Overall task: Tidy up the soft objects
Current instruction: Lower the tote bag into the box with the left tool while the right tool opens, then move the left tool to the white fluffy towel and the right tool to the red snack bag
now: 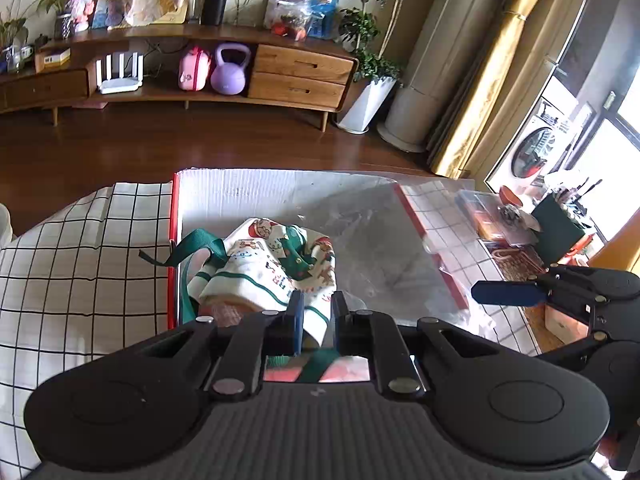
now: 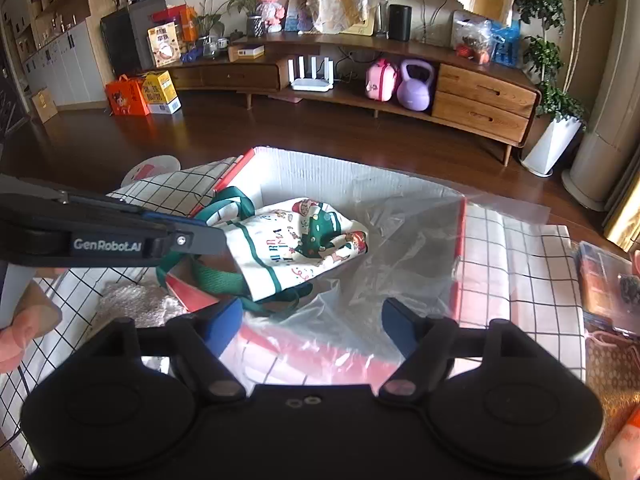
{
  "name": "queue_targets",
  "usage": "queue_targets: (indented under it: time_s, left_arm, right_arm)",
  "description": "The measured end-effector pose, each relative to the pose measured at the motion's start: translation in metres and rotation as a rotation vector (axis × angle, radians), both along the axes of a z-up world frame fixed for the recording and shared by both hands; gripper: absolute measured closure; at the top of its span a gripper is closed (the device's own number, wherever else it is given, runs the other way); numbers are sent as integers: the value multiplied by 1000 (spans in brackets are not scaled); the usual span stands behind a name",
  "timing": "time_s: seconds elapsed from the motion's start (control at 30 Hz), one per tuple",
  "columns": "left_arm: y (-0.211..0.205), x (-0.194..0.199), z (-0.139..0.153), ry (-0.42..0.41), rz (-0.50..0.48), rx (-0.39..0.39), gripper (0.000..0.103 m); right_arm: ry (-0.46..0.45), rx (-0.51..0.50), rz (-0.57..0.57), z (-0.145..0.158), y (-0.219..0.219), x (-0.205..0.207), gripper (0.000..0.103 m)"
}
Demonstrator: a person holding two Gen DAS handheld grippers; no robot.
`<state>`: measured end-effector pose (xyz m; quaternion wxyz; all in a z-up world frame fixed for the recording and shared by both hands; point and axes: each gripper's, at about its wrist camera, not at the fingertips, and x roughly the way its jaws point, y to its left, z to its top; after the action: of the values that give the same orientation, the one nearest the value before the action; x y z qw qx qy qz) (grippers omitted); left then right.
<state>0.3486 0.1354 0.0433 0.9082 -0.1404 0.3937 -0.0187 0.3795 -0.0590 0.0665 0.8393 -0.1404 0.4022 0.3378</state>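
The tote bag (image 2: 304, 240) fills the box's (image 2: 340, 168) left half; crumpled plastic (image 2: 400, 248) covers the right.

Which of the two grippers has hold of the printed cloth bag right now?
The left gripper: jaws pinched on the printed cloth bag. The right gripper gapes, empty.

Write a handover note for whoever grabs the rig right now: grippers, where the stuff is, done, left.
Left gripper: shut on the printed tote bag, pinching its cloth edge.
Right gripper: open, nothing between its jaws, over the clear plastic sheet.
Tote bag lies bunched in the white corrugated box, green straps spilling over the red left edge. The plastic sheet lines the box's right side and drapes onto the checked cloth.
Done: bag is in the box.
Left: tuck the straps in, release; probably deal with the plastic.
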Motion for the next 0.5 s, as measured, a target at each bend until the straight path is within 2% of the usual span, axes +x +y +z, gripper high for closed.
queue_targets:
  time_s: [0.33, 0.47, 0.5]
  left_arm:
    - [-6, -42, 15, -30, -10, 33, 89]
    - [-8, -59, 16, -39, -7, 46, 71]
    - [-9, -64, 17, -45, -8, 52, 71]
  right_arm:
    - [-49, 41, -28, 19, -21, -39, 20]
    - [-63, 54, -28, 24, -28, -56, 15]
    - [-66, 56, -25, 25, -29, -60, 14]
